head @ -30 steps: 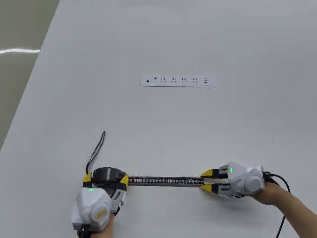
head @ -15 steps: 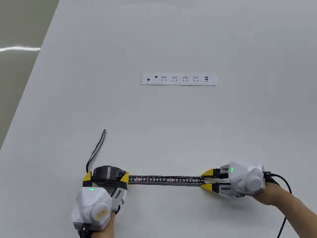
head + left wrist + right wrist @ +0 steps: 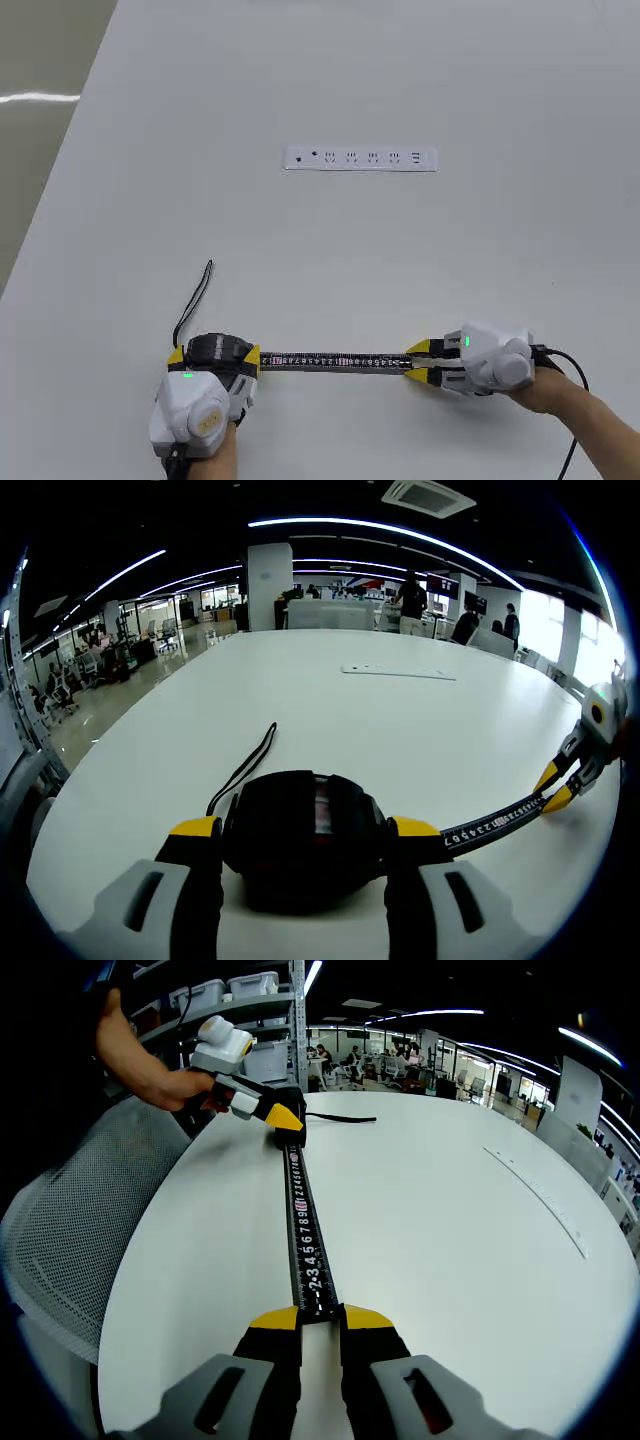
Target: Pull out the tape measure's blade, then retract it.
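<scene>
Tape measure [image 3: 218, 352] drawn out between two hand-held grippers near the front edge of a white workbench [image 3: 300, 240]

The left gripper [image 3: 213, 358] has its yellow-tipped jaws clamped on either side of the black case, which sits on the bench; the gripper's body covers the case's near side in the head view. The blade [image 3: 335, 362] runs flat along the bench to the right gripper [image 3: 416, 362], whose jaws are pinched shut on its tip; the end hook is hidden between them. A black strap [image 3: 193, 305] trails from the case. A power strip [image 3: 360, 160] lies well beyond. The forearm behind the right gripper is cut off at the frame's edge.
</scene>
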A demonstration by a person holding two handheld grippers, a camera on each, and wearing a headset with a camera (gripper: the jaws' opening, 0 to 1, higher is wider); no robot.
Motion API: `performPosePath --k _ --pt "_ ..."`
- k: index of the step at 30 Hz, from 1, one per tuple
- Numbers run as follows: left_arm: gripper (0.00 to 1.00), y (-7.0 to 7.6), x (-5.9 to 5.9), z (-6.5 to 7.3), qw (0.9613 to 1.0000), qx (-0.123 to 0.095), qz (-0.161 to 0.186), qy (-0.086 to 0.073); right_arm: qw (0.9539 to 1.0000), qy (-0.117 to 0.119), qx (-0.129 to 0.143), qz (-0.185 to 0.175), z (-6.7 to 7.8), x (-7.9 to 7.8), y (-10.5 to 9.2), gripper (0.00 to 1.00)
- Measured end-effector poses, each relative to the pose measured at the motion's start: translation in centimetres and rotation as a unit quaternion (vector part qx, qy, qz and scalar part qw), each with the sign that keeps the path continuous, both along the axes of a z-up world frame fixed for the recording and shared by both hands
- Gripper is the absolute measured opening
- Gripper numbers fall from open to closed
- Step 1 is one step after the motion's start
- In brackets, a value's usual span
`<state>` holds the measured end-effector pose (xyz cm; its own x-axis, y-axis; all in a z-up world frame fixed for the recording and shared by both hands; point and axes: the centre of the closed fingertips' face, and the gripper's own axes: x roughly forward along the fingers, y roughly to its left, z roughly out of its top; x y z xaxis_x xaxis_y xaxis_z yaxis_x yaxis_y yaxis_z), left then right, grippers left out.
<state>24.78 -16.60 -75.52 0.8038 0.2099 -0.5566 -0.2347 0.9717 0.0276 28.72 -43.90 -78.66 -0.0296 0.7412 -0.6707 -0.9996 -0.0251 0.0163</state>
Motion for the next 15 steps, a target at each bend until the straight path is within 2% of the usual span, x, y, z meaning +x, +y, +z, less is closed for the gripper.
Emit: performPosePath --k 3,15 --pt "0.62 0.06 -0.06 -0.11 1.0 -0.001 -0.004 0.004 1.0 0.0 0.0 0.003 0.0 -0.09 0.09 0.13" --pt "0.61 0.11 -0.15 -0.11 0.9999 -0.011 -0.007 0.002 1.0 -0.002 0.0 -0.001 0.39 -0.09 0.2 0.12"
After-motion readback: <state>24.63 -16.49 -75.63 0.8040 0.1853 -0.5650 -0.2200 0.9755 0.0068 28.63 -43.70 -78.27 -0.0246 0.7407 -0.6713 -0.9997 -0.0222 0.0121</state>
